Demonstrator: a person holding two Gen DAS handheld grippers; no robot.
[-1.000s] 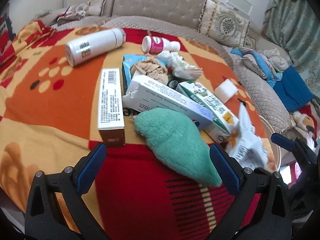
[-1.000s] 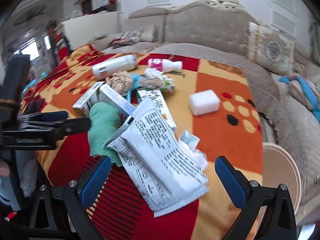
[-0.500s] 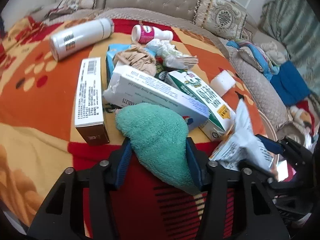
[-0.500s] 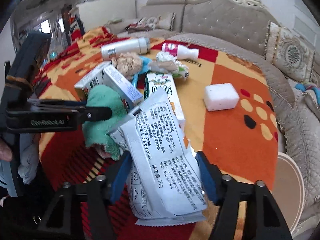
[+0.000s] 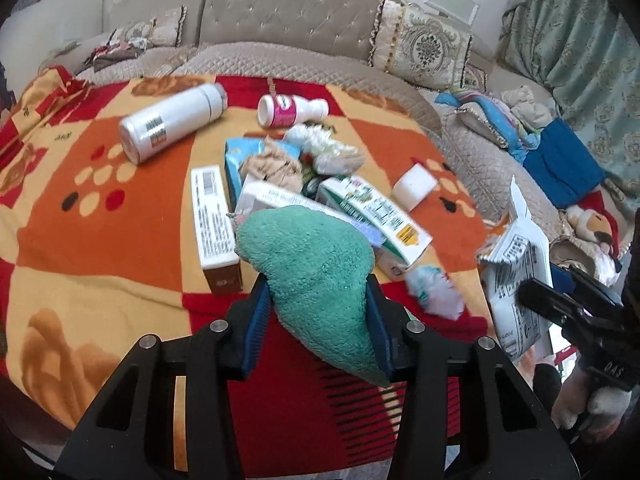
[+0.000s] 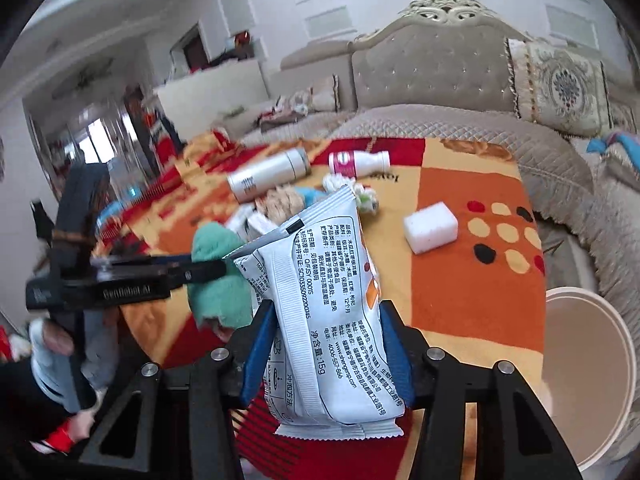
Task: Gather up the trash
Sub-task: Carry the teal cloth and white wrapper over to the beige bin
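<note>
The left tongs (image 5: 316, 324) have just been closing and now pinch a green fluffy cloth (image 5: 316, 276) between their blue pads, the cloth bulging above and hanging below the grip, lifted clear of the tabletop (image 5: 120, 248), which is covered by a red, orange and yellow blanket. The right tongs (image 6: 326, 344) have likewise just been closing and now clamp a white printed snack packet (image 6: 328, 300) that stands upright between the pads, its torn top pointing up and its crimped bottom edge hanging below them. Taking the green fluffy cloth as the landmark: directly behind it lies the heap of remaining trash, with a long white carton (image 5: 214, 224) to its left, a green-and-white carton (image 5: 376, 220) to its right, and crumpled paper (image 5: 272, 166) further back. Beyond that heap lie a white flask (image 5: 172, 120) and a small pink-labelled bottle (image 5: 292, 110), both on their sides. A white foam block (image 5: 414, 186) sits to the cloth's right, past the green-and-white carton, and a pale crumpled wrapper (image 5: 434, 290) lies just right of the cloth near the tabletop edge. In the right wrist view a beige round bin (image 6: 588, 380) stands beside the tabletop, far right of the cloth.
</note>
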